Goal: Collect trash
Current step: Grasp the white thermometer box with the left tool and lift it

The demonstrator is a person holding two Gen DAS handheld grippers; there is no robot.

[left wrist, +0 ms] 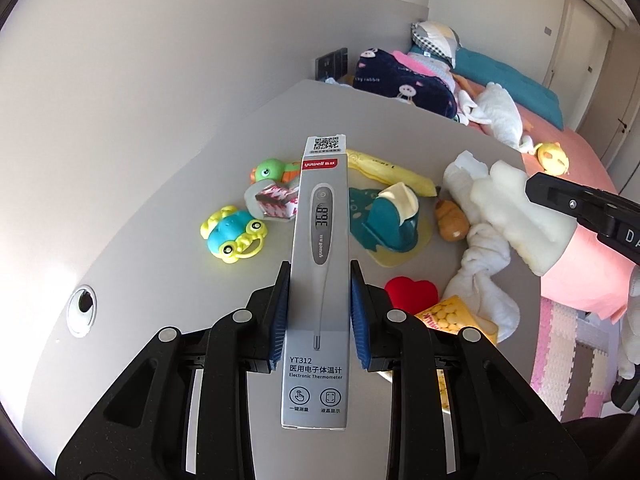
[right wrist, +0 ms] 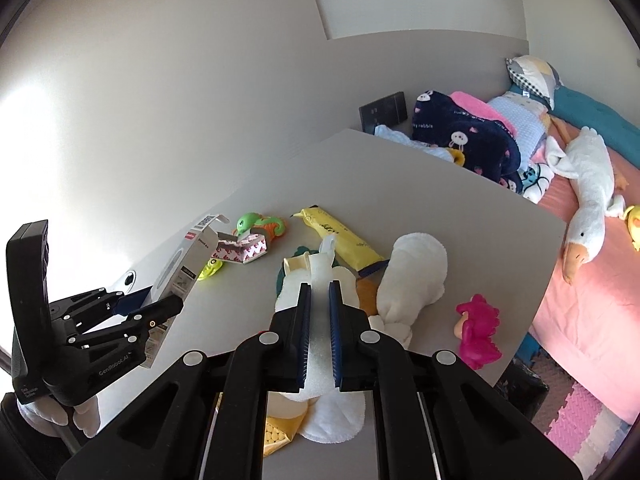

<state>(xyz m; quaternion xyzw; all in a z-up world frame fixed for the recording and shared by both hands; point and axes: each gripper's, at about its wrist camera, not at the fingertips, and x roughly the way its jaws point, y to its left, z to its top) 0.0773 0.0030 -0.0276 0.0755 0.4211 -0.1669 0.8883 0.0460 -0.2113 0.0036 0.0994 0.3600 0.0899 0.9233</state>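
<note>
My left gripper (left wrist: 319,280) is shut on a grey thermometer box (left wrist: 320,264), held upright above the grey table (left wrist: 168,248). It also shows in the right wrist view (right wrist: 154,304) at the left, with the box (right wrist: 176,270) in it. My right gripper (right wrist: 319,292) is shut on a piece of white foam (right wrist: 320,320), held above the table. In the left wrist view the foam (left wrist: 516,216) and the right gripper's fingers (left wrist: 560,200) are at the right. A yellow wrapper (left wrist: 390,170), a red-white torn packet (left wrist: 276,202) and a yellow snack bag (left wrist: 448,316) lie on the table.
Toys lie on the table: a blue-yellow frog car (left wrist: 234,236), a green turtle (left wrist: 270,170), a teal tape holder (left wrist: 390,220), a red heart (left wrist: 412,292), a white towel (right wrist: 412,276), a pink doll (right wrist: 478,332). A bed (right wrist: 600,256) with plush toys stands right.
</note>
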